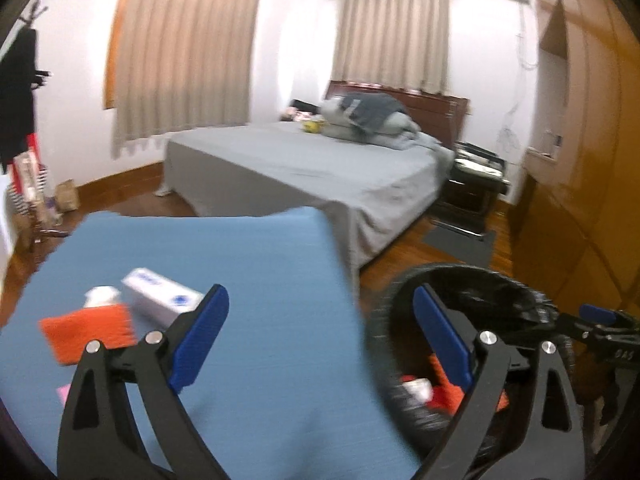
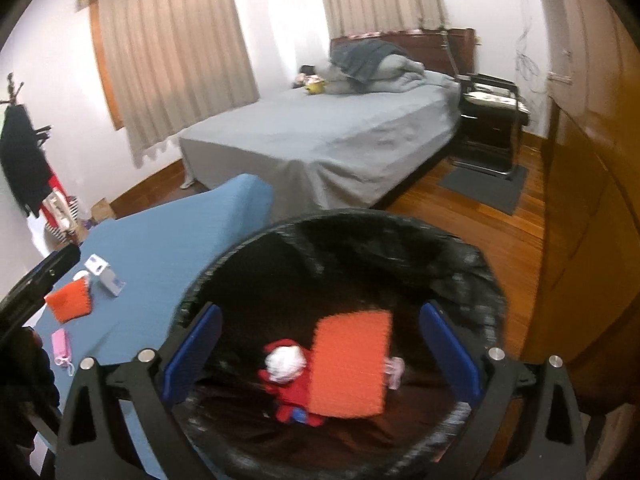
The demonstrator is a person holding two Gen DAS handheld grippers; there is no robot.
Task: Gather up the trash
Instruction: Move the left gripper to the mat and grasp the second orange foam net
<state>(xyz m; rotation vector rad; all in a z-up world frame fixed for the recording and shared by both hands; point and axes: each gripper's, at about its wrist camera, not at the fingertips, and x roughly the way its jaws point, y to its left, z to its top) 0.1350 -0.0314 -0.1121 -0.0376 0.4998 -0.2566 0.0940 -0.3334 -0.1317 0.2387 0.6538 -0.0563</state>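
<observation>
A black-lined trash bin point(image 2: 460, 272) stands right of the blue-covered table point(image 2: 160, 248). Inside it lie an orange packet point(image 2: 348, 364), a white crumpled ball point(image 2: 285, 363) on a red wrapper, and a pink scrap. My right gripper point(image 2: 320, 354) is open and empty above the bin's mouth. My left gripper point(image 1: 320, 340) is open and empty over the table's right edge point(image 1: 280, 280). On the table lie an orange packet point(image 1: 86, 330), a white box point(image 1: 162, 294), a white tissue point(image 1: 100, 295) and a pink item point(image 2: 61, 344). The bin's rim also shows in the left wrist view point(image 1: 460, 270).
A grey bed point(image 1: 304, 164) with piled bedding stands behind the table. A dark chair point(image 1: 476, 176) and grey mat sit right of it. Wooden wardrobes point(image 1: 580, 184) line the right wall. A coat rack point(image 1: 20, 92) and bags stand at the left.
</observation>
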